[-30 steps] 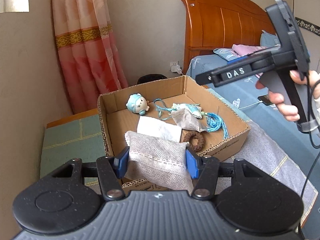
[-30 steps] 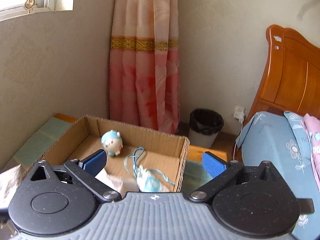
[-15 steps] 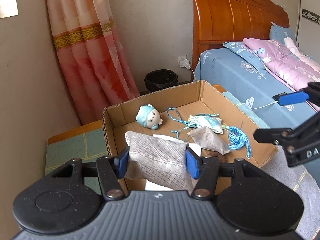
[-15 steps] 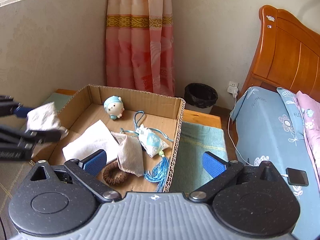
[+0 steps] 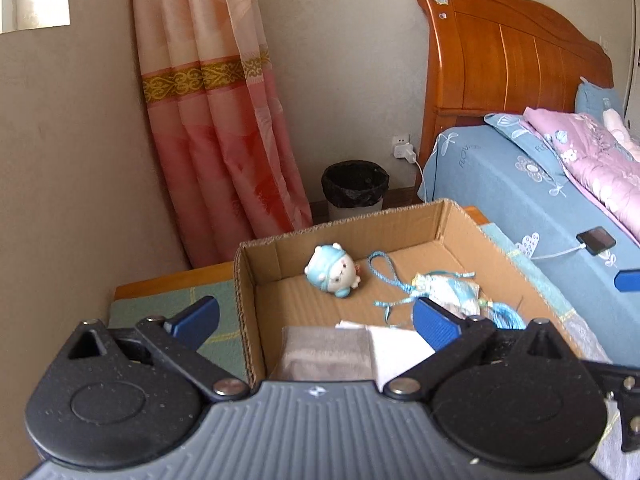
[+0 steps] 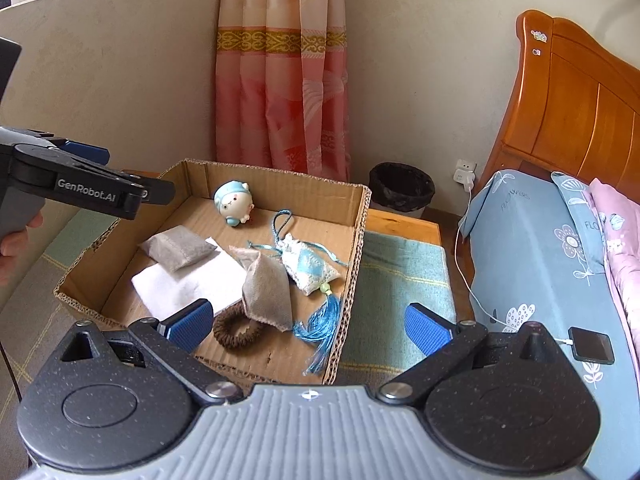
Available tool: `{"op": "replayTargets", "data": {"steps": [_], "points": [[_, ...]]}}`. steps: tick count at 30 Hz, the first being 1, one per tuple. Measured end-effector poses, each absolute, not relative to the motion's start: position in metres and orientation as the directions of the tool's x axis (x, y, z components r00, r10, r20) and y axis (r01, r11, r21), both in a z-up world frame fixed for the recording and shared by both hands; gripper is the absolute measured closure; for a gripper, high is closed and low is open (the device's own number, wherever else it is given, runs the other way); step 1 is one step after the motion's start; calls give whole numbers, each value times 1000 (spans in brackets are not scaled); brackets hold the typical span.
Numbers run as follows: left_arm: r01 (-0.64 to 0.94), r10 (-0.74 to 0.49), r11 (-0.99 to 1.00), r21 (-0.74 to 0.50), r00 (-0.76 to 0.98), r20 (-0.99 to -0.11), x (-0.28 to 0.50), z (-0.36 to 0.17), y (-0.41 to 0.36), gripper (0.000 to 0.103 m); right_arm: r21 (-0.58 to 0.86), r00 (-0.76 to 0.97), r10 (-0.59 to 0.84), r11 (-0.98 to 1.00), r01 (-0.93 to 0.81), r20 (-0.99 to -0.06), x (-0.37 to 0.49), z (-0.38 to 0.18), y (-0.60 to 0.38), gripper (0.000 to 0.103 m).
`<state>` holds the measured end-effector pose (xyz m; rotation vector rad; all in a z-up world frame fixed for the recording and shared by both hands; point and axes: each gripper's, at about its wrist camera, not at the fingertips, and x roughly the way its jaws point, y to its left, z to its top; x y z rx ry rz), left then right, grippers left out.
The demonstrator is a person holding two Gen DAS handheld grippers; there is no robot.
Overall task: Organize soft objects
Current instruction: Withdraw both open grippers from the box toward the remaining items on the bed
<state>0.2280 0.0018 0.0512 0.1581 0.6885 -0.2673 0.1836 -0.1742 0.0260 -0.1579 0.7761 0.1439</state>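
Grey sachet lies in cardboard box, overlapping white cloth. My left gripper fingers opening, nothing between; right gripper fingers spread, empty. Risk: left fingers snagging box wall on withdrawal, dragging box.

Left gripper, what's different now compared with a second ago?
The left gripper held a grey pouch a second ago. Its jaws are opening, nothing is between them, and the pouch now lies in the cardboard box, partly on the white cloth. The plush toy, tasselled sachet and right gripper, open and empty, are unchanged.
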Motion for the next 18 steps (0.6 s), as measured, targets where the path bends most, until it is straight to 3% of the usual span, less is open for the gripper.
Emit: {"op": "replayTargets", "data": {"steps": [18], "points": [[288,-197,956,59,778,-597,128,58,21,1,-14,704,70,994,-113,-707,135,3,-183,0]]}}
